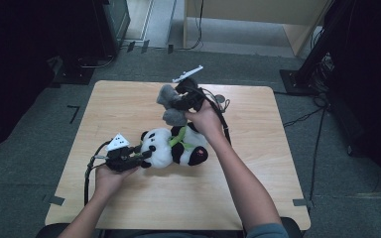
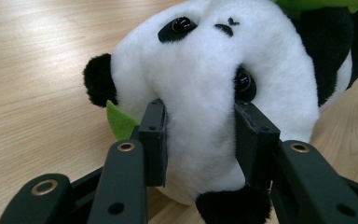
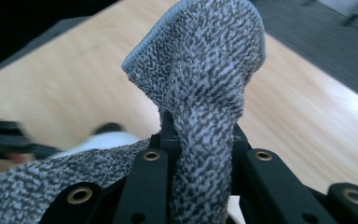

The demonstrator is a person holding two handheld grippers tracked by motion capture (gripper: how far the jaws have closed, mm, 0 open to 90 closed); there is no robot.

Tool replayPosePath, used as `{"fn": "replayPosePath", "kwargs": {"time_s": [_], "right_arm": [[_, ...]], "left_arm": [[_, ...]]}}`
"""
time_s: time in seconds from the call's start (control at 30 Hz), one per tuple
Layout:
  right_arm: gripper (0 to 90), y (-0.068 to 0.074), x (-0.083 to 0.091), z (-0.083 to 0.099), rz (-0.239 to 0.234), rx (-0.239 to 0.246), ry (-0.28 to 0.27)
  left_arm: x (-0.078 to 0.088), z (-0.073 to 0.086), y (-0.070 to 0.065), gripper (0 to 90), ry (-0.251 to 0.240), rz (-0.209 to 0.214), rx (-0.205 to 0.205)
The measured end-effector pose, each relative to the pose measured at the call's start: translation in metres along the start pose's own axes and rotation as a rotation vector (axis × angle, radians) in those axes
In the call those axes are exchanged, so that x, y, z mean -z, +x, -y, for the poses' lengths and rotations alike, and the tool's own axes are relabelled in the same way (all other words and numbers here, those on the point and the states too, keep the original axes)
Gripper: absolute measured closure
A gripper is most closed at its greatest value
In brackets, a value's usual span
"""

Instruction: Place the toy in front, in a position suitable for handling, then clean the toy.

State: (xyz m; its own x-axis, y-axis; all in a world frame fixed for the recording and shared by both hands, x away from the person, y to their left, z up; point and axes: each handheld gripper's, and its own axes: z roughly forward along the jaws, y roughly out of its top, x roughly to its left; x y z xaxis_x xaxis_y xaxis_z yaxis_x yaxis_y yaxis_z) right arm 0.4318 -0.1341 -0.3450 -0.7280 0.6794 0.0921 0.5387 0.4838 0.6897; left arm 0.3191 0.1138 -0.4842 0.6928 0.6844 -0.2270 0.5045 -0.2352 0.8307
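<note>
Wooden table (image 1: 129, 104) seen from above, with a plush panda (image 1: 176, 146) lying on its side near the middle, long axis running left to right, head toward the left. Green leaf trim (image 1: 178, 138) across its neck.

Left gripper (image 1: 141, 154) at the panda's head, fingers (image 2: 154, 140) closed on either side of the white muzzle, pressing into the fur just below the eyes, apparently pinning the toy to the table.

Right gripper (image 1: 176, 99) raised above and just behind the panda's body, toward the far edge of the table. Fingers (image 3: 161, 140) clenched tight on a grey terry cloth (image 3: 200, 70), one end standing up past the tips, the other drooping toward the toy.

Cloth directly over the panda's back, so right hand nearer the body and left hand nearer the head. Likely next move: lowering the cloth straight down onto the fur, with the head held steady.

No containers on the table. Dark floor, cables and equipment stands around it.
</note>
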Motion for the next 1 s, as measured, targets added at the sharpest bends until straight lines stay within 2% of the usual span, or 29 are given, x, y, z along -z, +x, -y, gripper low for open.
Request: {"fn": "replayPosePath", "kwargs": {"time_s": [0.17,0.3,0.4,0.5,0.7,0.9,1.0], "right_arm": [[78.0,0.026,-0.024,0.002,-0.109,0.033,0.026],[78.0,0.04,-0.047,0.01,-0.161,0.04,0.083],[78.1,0.045,-0.057,0.015,-0.169,0.049,0.109],[78.3,0.044,-0.059,0.017,-0.182,0.032,0.105],[78.5,0.037,-0.06,0.023,-0.174,0.022,0.144],[78.5,0.024,-0.056,0.033,-0.168,-0.006,0.117],[78.6,0.015,-0.05,0.039,-0.133,-0.007,0.11]], "left_arm": [[0.0,-0.001,0.001,59.6,0.0,0.004,0.006],[0.0,0.0,0.002,59.7,0.002,0.008,0.009],[-0.001,0.0,0.003,59.7,0.004,0.009,0.014],[-0.001,-0.001,0.003,59.7,0.009,0.008,0.014],[-0.001,-0.002,0.0,61.1,0.02,0.002,0.021],[-0.001,-0.003,0.0,63.8,0.029,0.003,0.031],[-0.001,-0.003,0.001,64.2,0.027,0.003,0.035]]}}
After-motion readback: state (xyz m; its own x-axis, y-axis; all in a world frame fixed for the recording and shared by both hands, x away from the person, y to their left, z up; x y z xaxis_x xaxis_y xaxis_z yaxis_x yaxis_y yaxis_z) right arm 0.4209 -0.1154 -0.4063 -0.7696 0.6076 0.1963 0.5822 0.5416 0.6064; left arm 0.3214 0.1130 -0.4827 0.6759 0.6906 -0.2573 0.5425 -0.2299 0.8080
